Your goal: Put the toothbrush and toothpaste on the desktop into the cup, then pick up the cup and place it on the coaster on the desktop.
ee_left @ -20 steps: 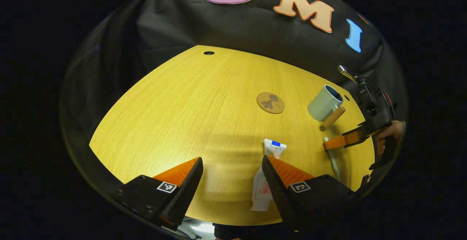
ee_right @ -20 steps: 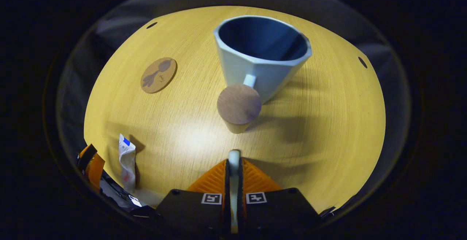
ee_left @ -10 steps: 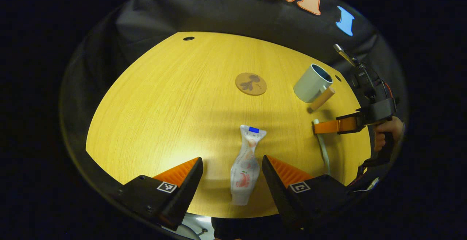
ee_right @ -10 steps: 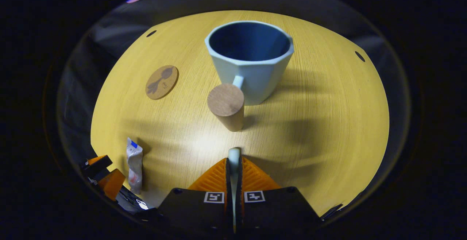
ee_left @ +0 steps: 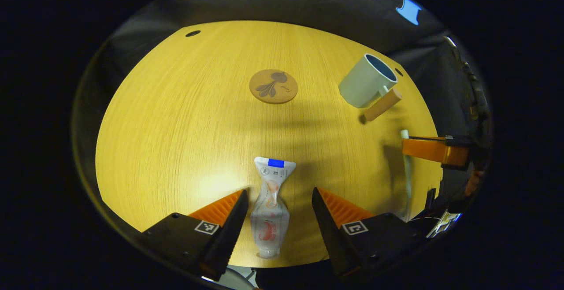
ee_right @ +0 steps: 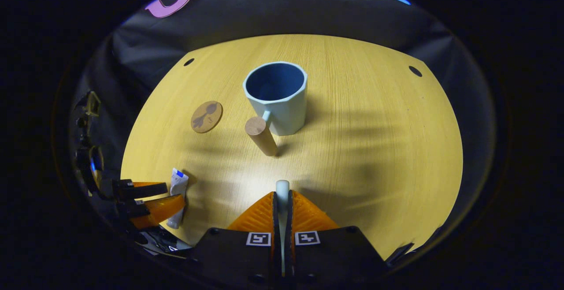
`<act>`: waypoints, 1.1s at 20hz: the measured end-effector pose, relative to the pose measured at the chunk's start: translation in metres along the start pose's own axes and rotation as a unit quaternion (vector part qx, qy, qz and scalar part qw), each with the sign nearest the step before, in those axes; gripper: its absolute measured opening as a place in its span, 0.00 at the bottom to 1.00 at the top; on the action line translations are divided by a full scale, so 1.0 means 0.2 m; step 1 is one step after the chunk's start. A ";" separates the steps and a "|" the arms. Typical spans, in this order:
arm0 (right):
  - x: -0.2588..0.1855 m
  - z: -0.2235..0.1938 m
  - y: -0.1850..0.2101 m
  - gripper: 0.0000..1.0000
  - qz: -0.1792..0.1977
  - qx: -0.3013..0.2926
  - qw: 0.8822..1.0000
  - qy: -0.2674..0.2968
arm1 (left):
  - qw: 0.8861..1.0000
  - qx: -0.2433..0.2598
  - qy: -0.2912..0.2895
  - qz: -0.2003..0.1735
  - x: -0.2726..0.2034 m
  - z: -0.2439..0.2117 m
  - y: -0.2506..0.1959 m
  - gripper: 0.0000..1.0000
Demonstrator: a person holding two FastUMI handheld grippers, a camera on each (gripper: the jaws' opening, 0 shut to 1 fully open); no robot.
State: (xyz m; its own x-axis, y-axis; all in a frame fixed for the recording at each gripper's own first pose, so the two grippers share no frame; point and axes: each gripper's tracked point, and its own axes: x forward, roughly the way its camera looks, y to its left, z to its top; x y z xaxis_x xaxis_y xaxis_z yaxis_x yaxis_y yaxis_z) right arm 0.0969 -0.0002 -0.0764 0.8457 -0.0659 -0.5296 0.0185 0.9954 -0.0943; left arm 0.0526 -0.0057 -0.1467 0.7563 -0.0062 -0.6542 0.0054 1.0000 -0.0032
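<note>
Left gripper view: toothpaste (ee_left: 269, 208) is lying flat on the desktop (ee_left: 176, 118), long axis running straight ahead between the spread fingers of the left gripper (ee_left: 276, 213), cap end nearest the camera, neither pad touching it. Judgement: closing across the tube's width is all the grasp is requiring.

Right gripper (ee_right: 282, 208) is pinching the toothbrush (ee_right: 282, 193), fingers pressed onto the handle, its tip pointing at the cup (ee_right: 276, 96). That cup is standing upright directly ahead, wooden handle toward the fingers, so this hand is the nearer. Coaster (ee_right: 206, 117) is lying left of the cup, apart from it.
</note>
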 end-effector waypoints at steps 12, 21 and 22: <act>-0.13 0.05 -0.22 0.06 -0.021 0.051 0.998 -0.042 | 0.995 0.041 0.075 0.045 0.11 0.00 0.07 0.27; -0.17 0.11 -0.23 0.05 -0.011 0.068 0.995 -0.068 | 0.997 0.029 0.054 0.041 0.08 0.03 0.03 0.04; -0.18 0.13 -0.23 0.06 -0.009 0.070 0.995 -0.076 | 0.998 0.021 0.045 0.036 0.07 0.05 0.02 0.04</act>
State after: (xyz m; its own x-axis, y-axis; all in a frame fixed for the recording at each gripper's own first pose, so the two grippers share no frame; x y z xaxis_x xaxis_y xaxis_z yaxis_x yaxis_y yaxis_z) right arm 0.0807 -0.0413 -0.0307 0.9151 -0.0821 -0.3948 0.0987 0.9949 0.0220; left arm 0.0702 -0.0026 -0.1490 0.6945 0.0669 -0.7164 -0.0176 0.9969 0.0761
